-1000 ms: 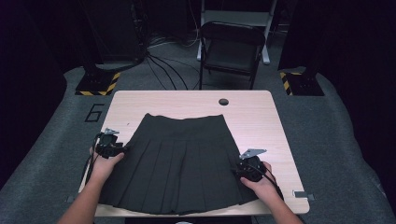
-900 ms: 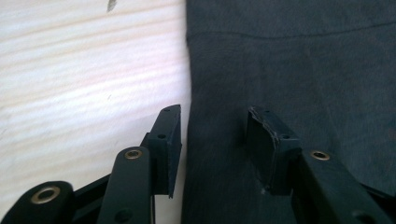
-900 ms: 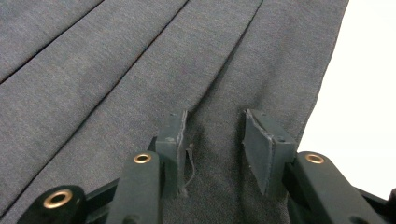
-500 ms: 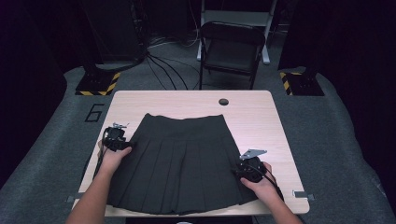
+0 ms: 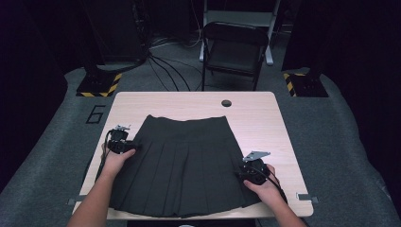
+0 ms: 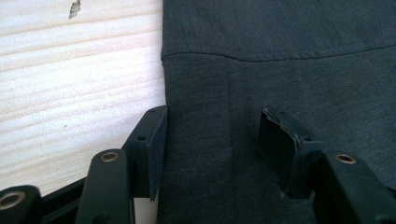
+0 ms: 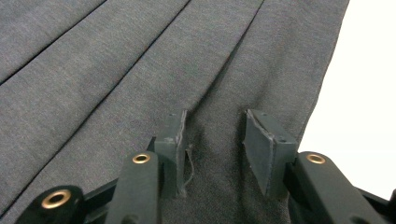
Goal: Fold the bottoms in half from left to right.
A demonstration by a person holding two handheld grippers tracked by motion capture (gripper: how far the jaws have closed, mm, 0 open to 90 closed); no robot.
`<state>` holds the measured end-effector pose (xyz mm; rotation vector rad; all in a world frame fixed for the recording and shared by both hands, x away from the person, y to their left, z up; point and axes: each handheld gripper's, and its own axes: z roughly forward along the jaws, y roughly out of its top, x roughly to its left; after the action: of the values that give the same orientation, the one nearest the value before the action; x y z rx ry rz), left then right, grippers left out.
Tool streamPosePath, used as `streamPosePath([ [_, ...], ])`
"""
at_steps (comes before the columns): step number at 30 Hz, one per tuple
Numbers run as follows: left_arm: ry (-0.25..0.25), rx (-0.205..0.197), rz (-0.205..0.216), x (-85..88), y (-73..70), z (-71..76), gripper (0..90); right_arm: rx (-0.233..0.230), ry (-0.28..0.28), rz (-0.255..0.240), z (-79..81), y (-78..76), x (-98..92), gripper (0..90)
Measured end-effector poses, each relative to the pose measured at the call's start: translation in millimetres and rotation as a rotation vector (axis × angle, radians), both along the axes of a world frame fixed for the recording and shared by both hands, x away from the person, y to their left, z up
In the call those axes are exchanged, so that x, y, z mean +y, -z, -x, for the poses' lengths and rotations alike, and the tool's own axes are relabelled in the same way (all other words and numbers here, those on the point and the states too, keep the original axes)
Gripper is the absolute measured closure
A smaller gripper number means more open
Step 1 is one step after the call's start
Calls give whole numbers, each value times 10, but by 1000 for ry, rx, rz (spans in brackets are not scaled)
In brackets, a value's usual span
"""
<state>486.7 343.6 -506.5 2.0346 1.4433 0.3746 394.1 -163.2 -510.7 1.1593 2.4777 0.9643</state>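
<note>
Currently a dark pleated skirt (image 5: 182, 165) lies spread flat on the wooden bench (image 5: 265, 118), waistband toward the far edge and hem near the person's edge. The left hand-held gripper (image 5: 134, 147) sits at the skirt's left side edge, a little below the waistband. In the left gripper view its jaws stand wide apart and have just been opening, then eased in slightly; one jaw rests right along the cloth's edge where it meets bare wood, the other over the fabric, and flat cloth lies between them without being pinched. The waistband seam (image 6: 280, 55) runs across just ahead of the jaws. The right hand-held gripper (image 5: 240, 172) sits on the skirt's right side, nearer the hem. In the right gripper view its jaws are partly open, with a raised fold of cloth (image 7: 212, 135) between the pads; whether the pads press on it cannot be told. The skirt's right edge runs just beside the outer jaw.
</note>
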Motion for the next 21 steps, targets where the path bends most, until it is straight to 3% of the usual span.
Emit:
streamPosePath([
  [9,-63,-20,92,81,-79,31,586,-2,1,0,0,1,-1,581],
  [11,-36,-14,63,96,-102,39,616,-2,0,-1,0,1,-3,581],
  [17,-54,-35,79,72,-146,70,725,-7,-3,-1,-4,3,-6,578],
  [21,-24,-38,40,45,-213,66,769,-10,-7,0,-7,6,-10,577],
])
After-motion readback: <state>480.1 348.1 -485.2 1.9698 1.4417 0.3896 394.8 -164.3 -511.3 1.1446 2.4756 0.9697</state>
